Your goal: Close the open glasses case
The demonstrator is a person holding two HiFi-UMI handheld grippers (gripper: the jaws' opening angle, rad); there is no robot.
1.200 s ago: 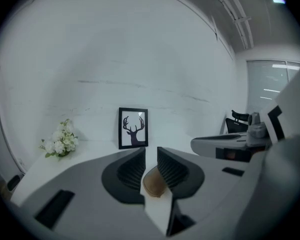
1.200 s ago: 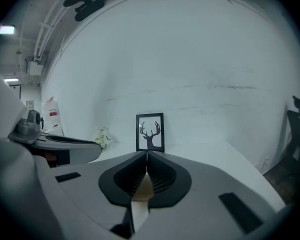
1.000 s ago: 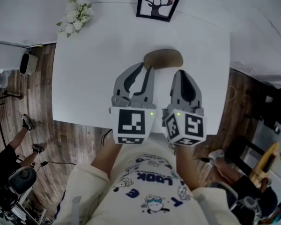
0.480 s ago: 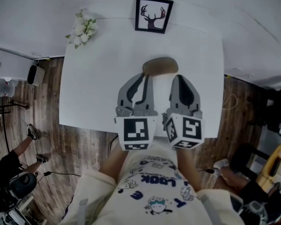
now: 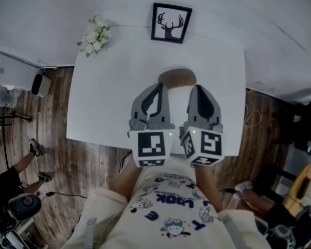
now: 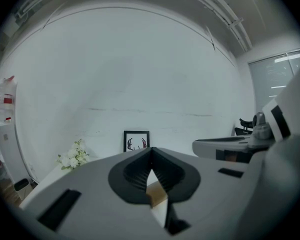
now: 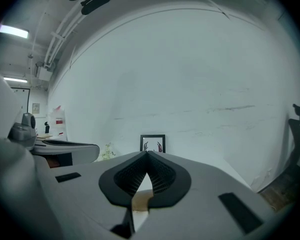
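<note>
The brown glasses case [image 5: 177, 77] lies on the white table [image 5: 109, 102] with its lid down, an oval just beyond both grippers. My left gripper [image 5: 159, 85] hovers at the case's near left end. Its jaws are closing and the tips meet with nothing between them. My right gripper [image 5: 196, 87] hovers at the case's near right end, shut and empty. In the left gripper view the tips [image 6: 151, 150] touch, and a sliver of the brown case [image 6: 158, 196] shows below them. The right gripper view shows its tips [image 7: 146, 154] together above the case [image 7: 140, 202].
A framed deer picture [image 5: 170, 23] leans against the wall at the table's far edge. A small bunch of white flowers [image 5: 97, 37] sits at the far left corner. Wooden floor lies around the table, with a white appliance [image 5: 10, 71] to the left.
The left gripper's jaws, apart a second ago, have come together. Both grippers have lifted a little above the table beside the case. The case stays where it was.
</note>
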